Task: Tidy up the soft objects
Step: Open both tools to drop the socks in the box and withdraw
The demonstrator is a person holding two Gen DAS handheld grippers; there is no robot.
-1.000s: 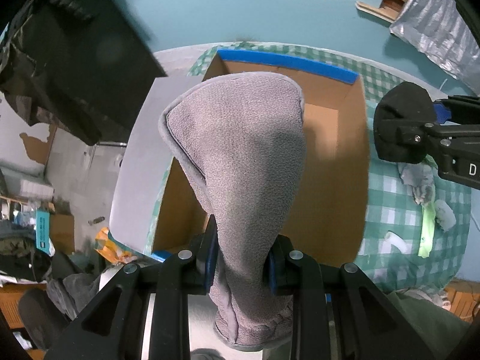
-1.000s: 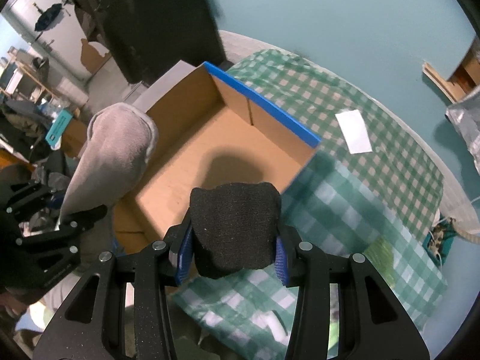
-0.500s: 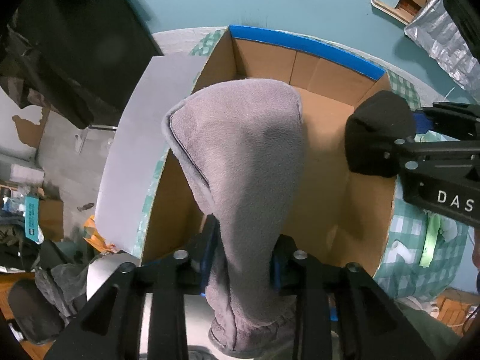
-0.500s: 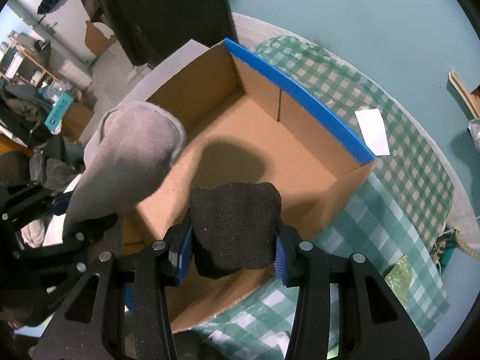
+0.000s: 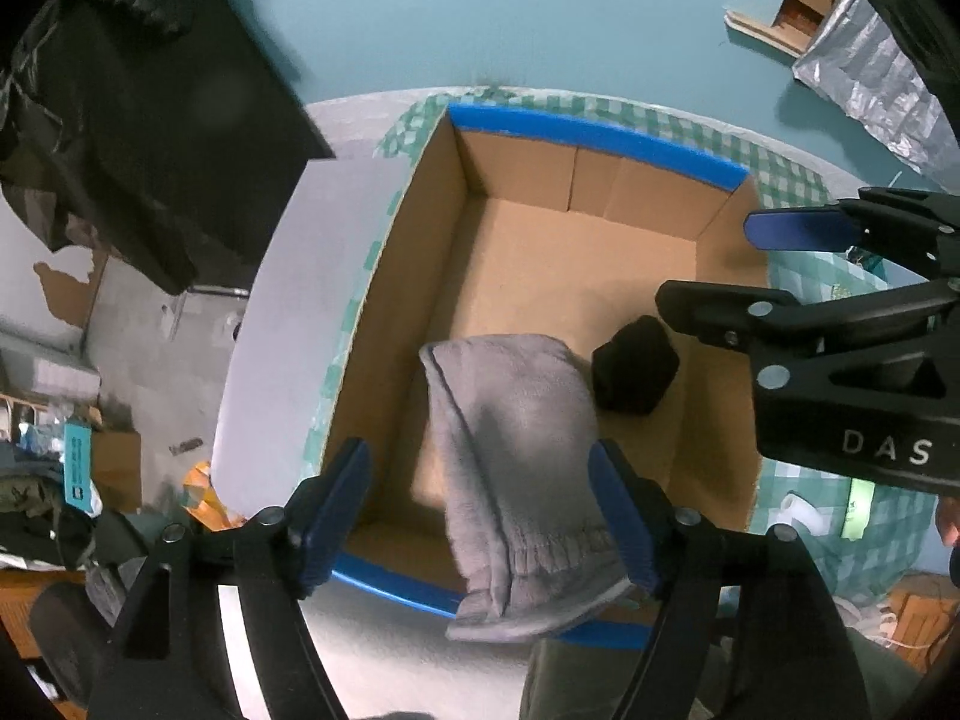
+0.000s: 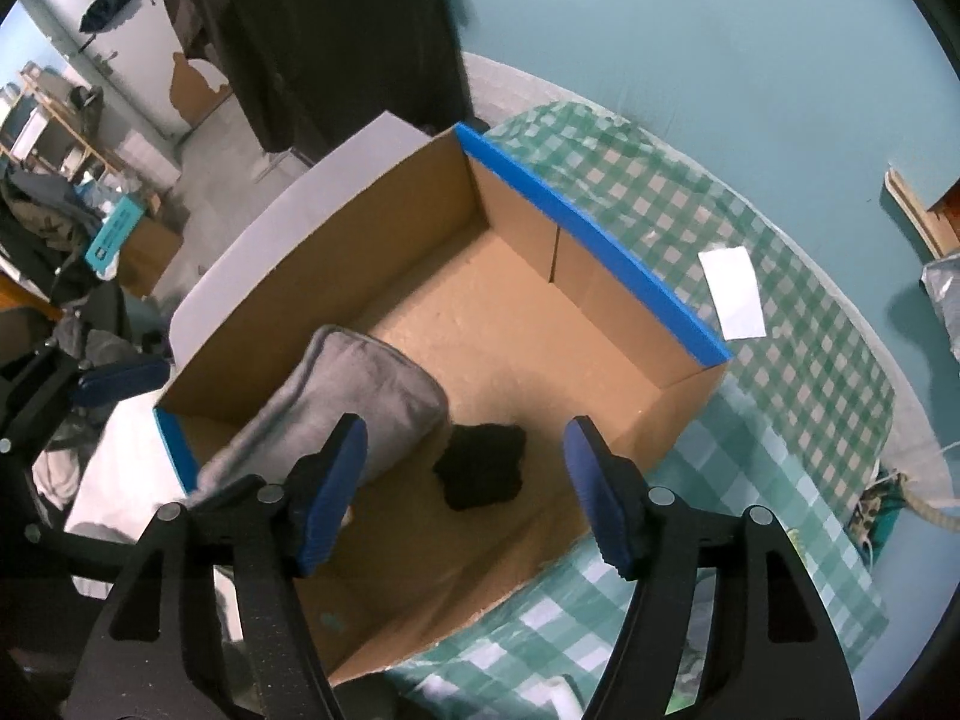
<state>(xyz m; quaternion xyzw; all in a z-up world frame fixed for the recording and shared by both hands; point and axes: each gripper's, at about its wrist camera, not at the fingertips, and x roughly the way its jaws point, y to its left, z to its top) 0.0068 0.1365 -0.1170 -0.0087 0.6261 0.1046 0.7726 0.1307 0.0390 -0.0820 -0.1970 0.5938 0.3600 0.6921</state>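
A grey fleece cloth (image 5: 516, 456) leans over the near wall of an open cardboard box with blue-taped rims (image 5: 600, 138); one end hangs outside, the other rests inside. My left gripper (image 5: 480, 474) hovers above it, its jaws opening and its pads off the cloth. A small black cloth bundle (image 5: 635, 373) lies loose on the box floor beside the grey one. From the right wrist view the grey cloth (image 6: 354, 402) and black bundle (image 6: 483, 471) sit in the box (image 6: 600, 240). My right gripper (image 6: 465, 453) hangs over the black bundle, jaws opening, nothing pinched.
The box stands on a table with a green checked cloth (image 6: 780, 360); a white paper slip (image 6: 735, 291) lies on it beyond the box. A grey board (image 5: 312, 324) flanks the box's left side. Silver foil (image 5: 864, 78) and clutter lie on the floor around.
Both grippers opened and let go. The grey cloth dropped from my left jaws onto the box's near wall; the black bundle fell from my right jaws onto the box floor.
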